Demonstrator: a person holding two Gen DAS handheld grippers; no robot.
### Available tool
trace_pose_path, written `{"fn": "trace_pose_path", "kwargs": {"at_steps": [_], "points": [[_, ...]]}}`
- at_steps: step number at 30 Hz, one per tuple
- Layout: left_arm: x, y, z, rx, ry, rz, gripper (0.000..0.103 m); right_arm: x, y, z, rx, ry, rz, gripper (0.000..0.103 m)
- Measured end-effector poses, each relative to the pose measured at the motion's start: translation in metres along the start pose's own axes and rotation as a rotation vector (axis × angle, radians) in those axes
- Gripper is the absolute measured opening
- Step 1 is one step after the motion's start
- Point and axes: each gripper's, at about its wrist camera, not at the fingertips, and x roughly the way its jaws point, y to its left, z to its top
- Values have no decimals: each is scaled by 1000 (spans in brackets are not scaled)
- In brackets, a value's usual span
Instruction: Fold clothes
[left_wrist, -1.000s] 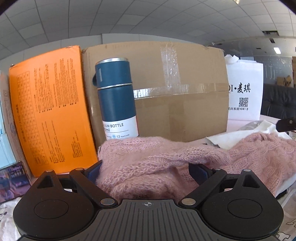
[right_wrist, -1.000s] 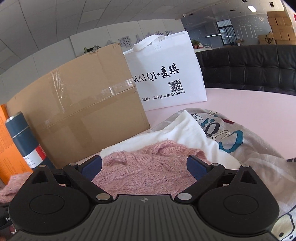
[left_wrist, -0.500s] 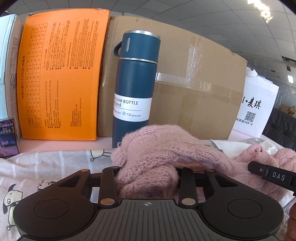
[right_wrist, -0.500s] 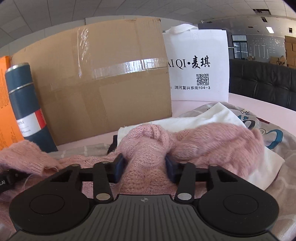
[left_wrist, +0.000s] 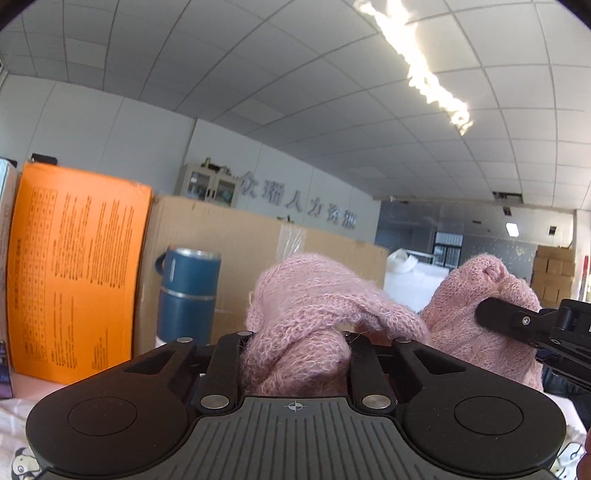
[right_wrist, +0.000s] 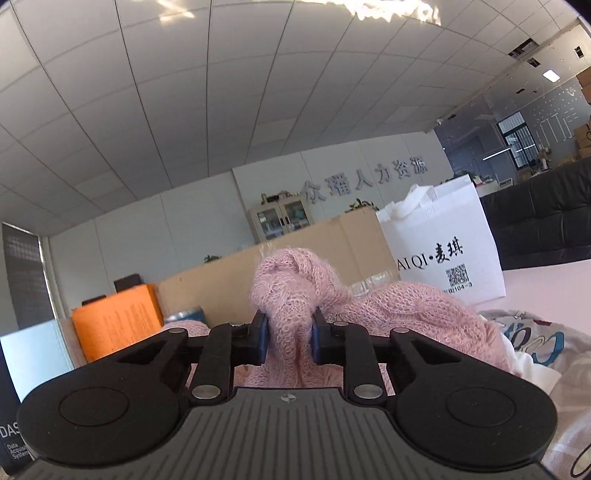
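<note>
Pink sweater (left_wrist: 306, 317): left claw (left_wrist: 295, 354) and right claw (right_wrist: 287, 334) both closing on bunched knit; I lift evenly, keeping both pinches level.

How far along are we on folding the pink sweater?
Early stage. Done: both tools have hold of the pink sweater. In hand: the left tool and right tool are each closing on a bunch of knit, pads pressing it, with the fabric raised in front of the cardboard box. Left: no neat fold shows yet; the sweater is bunched, and the white garment is unfolded.
</note>
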Motion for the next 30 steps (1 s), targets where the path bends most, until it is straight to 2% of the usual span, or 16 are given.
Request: {"fn": "trace_pose_path", "kwargs": {"at_steps": [3, 5, 8, 11, 15, 20, 22, 24, 26, 28, 29, 30], "points": [[-29, 4, 18, -3, -62, -12, 17, -23, 9, 19, 18, -51, 44, 20], [-50, 13, 26, 10, -94, 7, 17, -34, 14, 27, 44, -65, 85, 20], [-83, 33, 35, 63, -138, 96, 17, -43, 23, 32, 80, -79, 150, 20], [-121, 62, 40, 104, -140, 198, 17, -40, 37, 28, 113, -61, 209, 20], [-169, 103, 36, 120, -60, 323, 18, -32, 64, 4, 141, 40, 314, 20], [-209, 155, 8, 17, 178, 407, 21, -37, 97, -51, 71, 273, 398, 20], [-219, 168, -6, -25, 254, 444, 32, -43, 105, -73, 20, 364, 407, 20], [-228, 181, -18, -76, 295, 491, 60, -51, 111, -91, -31, 440, 404, 20], [-236, 190, -23, -128, 307, 534, 68, -58, 113, -101, -76, 485, 390, 20], [-245, 199, -22, -176, 295, 557, 72, -64, 115, -111, -119, 519, 376, 23], [-247, 207, -21, -183, 281, 568, 79, -67, 113, -113, -130, 520, 372, 25], [-249, 214, -20, -187, 268, 580, 85, -65, 109, -117, -131, 525, 366, 31]]}}
